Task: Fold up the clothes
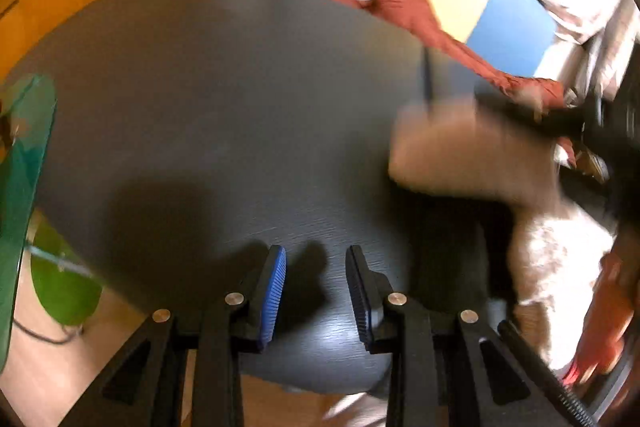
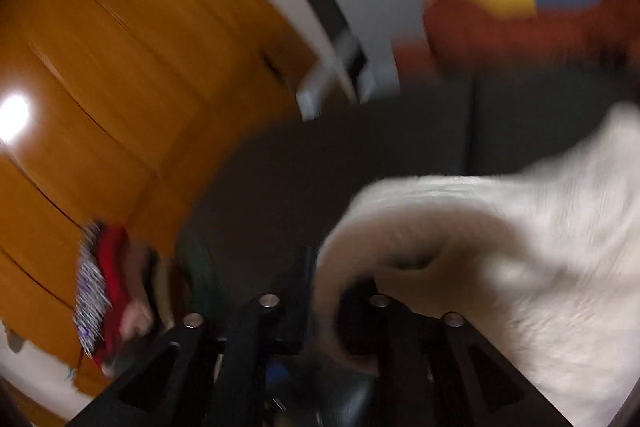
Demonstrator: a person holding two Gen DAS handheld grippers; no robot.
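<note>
Right wrist view shows a cream, fuzzy knitted garment [image 2: 500, 259], heavily motion-blurred, draped over the right gripper [image 2: 320, 291] and filling the lower right of the frame; its cloth wraps the right-hand finger, so the jaws appear clamped on the fabric, though blur hides the pads. Left wrist view shows the same garment [image 1: 476, 155] as a pale beige bunched mass, lifted above the right part of the table; its long axis cannot be determined, since the cloth is crumpled and smeared. The left gripper [image 1: 316, 291] is released: its blue-ribbed pads [image 1: 274, 291] stand apart with nothing between them, hovering over the near edge of the dark grey wood-grain table [image 1: 224, 99]. A rust-red cloth [image 1: 416, 15] lies along the far right edge of that table, running from the far side toward the right. Beyond the table stand orange wooden panels [image 2: 120, 67] and a wall with yellow and blue blocks [image 1: 480, 7]. A green translucent panel [image 1: 24, 163] sits at the left edge
</note>
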